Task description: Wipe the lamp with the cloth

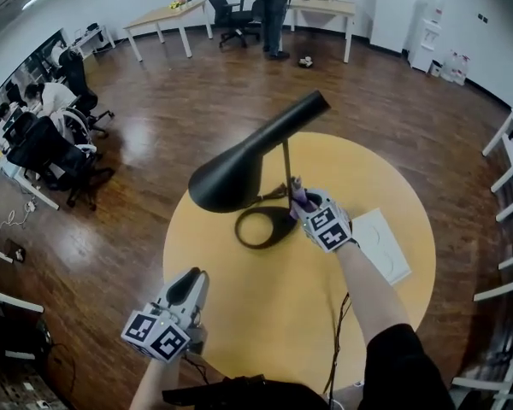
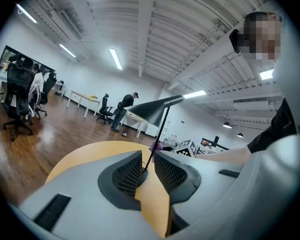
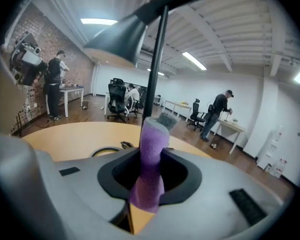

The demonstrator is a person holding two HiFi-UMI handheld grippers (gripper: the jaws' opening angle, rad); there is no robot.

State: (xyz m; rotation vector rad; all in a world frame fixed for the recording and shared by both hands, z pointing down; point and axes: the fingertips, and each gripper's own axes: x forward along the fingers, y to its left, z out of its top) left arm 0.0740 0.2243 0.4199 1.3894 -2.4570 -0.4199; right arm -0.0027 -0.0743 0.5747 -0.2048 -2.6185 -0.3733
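Note:
A black lamp stands on the round yellow table: cone shade, thin stem, ring base. My right gripper is shut on a folded purple cloth, low beside the stem just above the base. In the right gripper view the cloth stands up between the jaws of the right gripper, with the stem right behind and the shade overhead. My left gripper hovers at the table's near left edge, away from the lamp. In its own view the left gripper is narrowly open and holds nothing.
A white pad lies on the table to the right of my right arm. A dark cable runs off the near edge. Office chairs and seated people are at the far left; a person stands by desks at the back.

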